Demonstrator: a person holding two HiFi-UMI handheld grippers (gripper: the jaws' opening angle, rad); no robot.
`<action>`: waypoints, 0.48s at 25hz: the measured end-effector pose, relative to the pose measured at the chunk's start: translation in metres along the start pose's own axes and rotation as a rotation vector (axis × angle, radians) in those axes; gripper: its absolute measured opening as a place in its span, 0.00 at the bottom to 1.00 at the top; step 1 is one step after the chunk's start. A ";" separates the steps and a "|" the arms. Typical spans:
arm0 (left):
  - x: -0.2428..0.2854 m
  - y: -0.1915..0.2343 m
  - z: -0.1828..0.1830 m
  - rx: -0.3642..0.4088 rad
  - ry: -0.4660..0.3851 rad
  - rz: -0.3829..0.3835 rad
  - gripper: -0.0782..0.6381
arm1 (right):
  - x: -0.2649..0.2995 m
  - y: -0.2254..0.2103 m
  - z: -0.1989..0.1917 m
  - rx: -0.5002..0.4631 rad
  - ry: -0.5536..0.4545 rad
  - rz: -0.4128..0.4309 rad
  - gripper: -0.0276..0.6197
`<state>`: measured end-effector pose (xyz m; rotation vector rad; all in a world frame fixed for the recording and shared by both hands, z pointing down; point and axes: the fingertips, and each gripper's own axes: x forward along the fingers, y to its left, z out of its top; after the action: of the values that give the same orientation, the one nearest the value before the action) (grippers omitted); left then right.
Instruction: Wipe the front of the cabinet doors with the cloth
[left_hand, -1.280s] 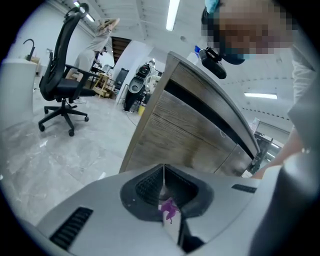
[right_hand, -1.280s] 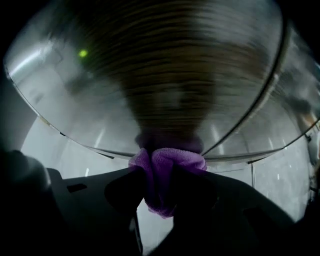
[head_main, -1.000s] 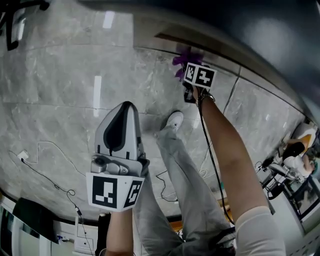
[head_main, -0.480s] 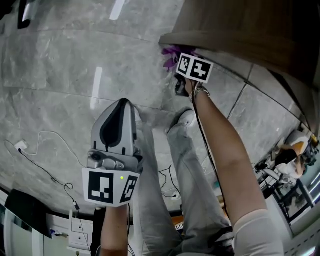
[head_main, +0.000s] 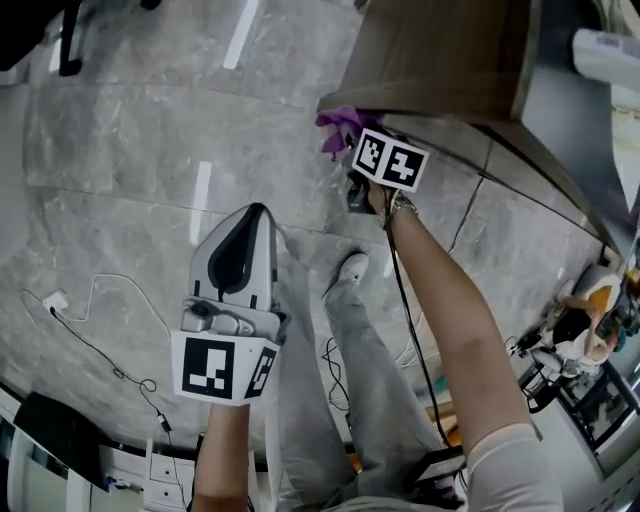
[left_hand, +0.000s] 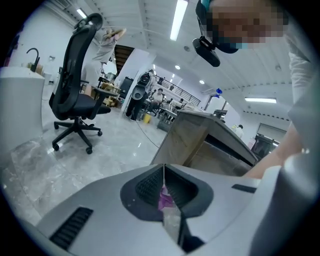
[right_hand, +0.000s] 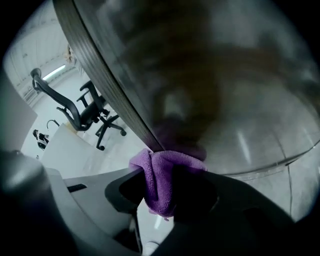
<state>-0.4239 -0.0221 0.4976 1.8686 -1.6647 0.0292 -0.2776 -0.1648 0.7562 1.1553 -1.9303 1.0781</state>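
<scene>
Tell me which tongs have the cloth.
The right tongs, shut on the purple cloth at the bottom edge of the cabinet; the left tongs are shut on nothing, away from it.

Right gripper view: the cabinet door (right_hand: 210, 85) is so close it's just a dark smeary blur. The lower end of the cloth (right_hand: 159, 175) disappears into shadow between the jaws of the right gripper (right_hand: 167, 187).

Head view: those jaws are tucked behind the marker cube (head_main: 389, 160), and only a tuft of cloth pokes out at its 10 o'clock. The cabinet (head_main: 440, 60) gets chopped off at the frame's 12 o'clock edge.
</scene>
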 end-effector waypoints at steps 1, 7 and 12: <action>-0.006 -0.009 0.004 0.011 -0.006 0.001 0.13 | -0.012 0.007 0.007 0.002 -0.014 0.026 0.26; -0.056 -0.078 0.011 -0.026 -0.041 0.011 0.13 | -0.111 0.048 0.057 -0.005 -0.112 0.178 0.26; -0.102 -0.138 0.018 -0.025 -0.081 0.040 0.13 | -0.218 0.081 0.121 -0.145 -0.287 0.288 0.26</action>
<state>-0.3269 0.0604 0.3815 1.8393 -1.7492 -0.0508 -0.2736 -0.1651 0.4939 1.0171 -2.4146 0.9341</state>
